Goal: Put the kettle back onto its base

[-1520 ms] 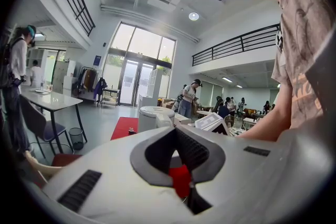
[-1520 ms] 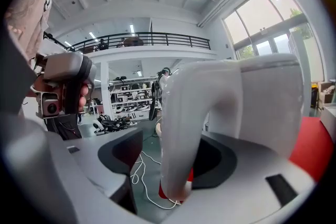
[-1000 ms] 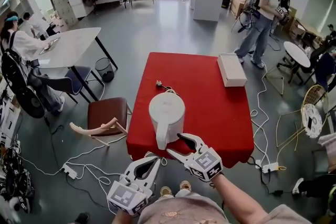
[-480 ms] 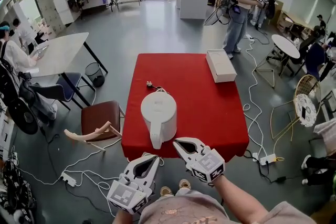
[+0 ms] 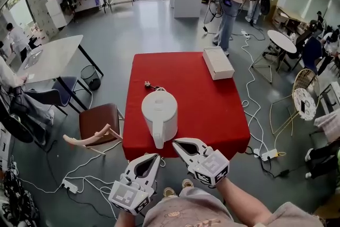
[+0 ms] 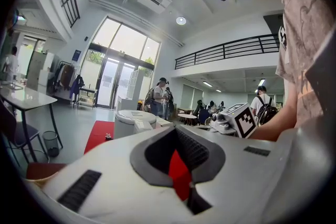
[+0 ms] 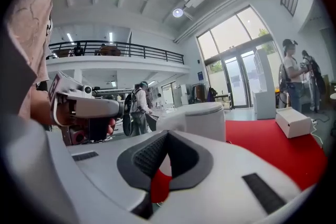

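A white kettle (image 5: 159,110) stands upright on the red table (image 5: 212,103), its handle (image 5: 158,140) pointing toward the front edge. Its base does not show under it; a cord with a plug (image 5: 149,84) lies just behind it. My right gripper (image 5: 176,142) hangs at the front edge, just right of the handle and apart from it, shut with nothing in it. My left gripper (image 5: 154,158) is lower and left, off the table, also shut and empty. The kettle (image 6: 134,122) appears ahead in the left gripper view, and the kettle (image 7: 202,119) ahead in the right gripper view.
A white box (image 5: 218,62) lies at the table's far right corner. A brown chair (image 5: 98,122) stands left of the table, with cables and a power strip (image 5: 69,186) on the floor. People stand at the back by round tables (image 5: 281,40).
The right gripper's jaws, open beside the kettle's handle a second ago, have shut, and the gripper has drawn slightly back and up. The left gripper has stayed put.
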Demonstrator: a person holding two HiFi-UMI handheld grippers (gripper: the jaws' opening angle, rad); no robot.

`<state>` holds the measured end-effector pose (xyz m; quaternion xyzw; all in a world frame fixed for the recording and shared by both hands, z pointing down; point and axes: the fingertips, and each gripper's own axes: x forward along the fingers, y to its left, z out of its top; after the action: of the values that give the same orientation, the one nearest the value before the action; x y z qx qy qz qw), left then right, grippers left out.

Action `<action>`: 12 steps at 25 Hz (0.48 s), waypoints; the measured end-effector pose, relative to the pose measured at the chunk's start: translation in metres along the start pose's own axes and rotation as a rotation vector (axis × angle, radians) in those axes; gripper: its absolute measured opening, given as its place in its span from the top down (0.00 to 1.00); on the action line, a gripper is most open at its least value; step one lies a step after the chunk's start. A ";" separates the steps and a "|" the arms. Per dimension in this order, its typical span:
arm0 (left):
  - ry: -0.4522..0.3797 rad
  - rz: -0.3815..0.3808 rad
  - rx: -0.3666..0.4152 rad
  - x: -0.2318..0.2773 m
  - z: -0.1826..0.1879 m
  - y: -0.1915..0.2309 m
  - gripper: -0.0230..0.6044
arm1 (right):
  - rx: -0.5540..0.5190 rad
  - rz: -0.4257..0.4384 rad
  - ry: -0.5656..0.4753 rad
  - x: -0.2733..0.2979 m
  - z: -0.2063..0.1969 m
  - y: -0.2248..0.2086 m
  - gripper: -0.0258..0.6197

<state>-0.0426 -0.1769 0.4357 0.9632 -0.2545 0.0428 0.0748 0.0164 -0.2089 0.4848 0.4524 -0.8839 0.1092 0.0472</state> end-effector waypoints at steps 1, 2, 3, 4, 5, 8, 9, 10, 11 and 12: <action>-0.004 -0.004 0.003 -0.001 0.001 0.001 0.97 | 0.005 -0.005 -0.011 -0.002 0.004 0.003 0.96; -0.008 -0.009 0.007 -0.002 0.002 0.002 0.97 | 0.008 -0.008 -0.022 -0.004 0.008 0.006 0.96; -0.012 -0.014 0.011 -0.003 0.003 0.003 0.97 | 0.008 -0.011 -0.031 -0.006 0.011 0.010 0.96; -0.015 -0.019 0.014 -0.003 0.004 0.004 0.97 | 0.006 -0.016 -0.039 -0.008 0.014 0.013 0.96; -0.017 -0.024 0.017 -0.003 0.004 0.005 0.97 | 0.001 -0.023 -0.045 -0.011 0.016 0.016 0.96; -0.021 -0.040 0.025 0.000 0.007 0.005 0.97 | -0.011 -0.059 -0.062 -0.020 0.021 0.020 0.96; -0.022 -0.044 0.028 0.000 0.007 0.005 0.97 | -0.011 -0.072 -0.067 -0.023 0.022 0.021 0.96; -0.020 -0.046 0.031 -0.001 0.007 0.006 0.97 | -0.008 -0.083 -0.071 -0.025 0.022 0.021 0.96; -0.019 -0.046 0.032 -0.001 0.007 0.007 0.97 | -0.004 -0.091 -0.075 -0.028 0.022 0.021 0.96; -0.019 -0.043 0.033 -0.002 0.008 0.008 0.97 | -0.001 -0.097 -0.077 -0.030 0.023 0.022 0.96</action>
<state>-0.0480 -0.1838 0.4285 0.9699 -0.2337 0.0363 0.0576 0.0165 -0.1784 0.4535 0.4983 -0.8622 0.0889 0.0185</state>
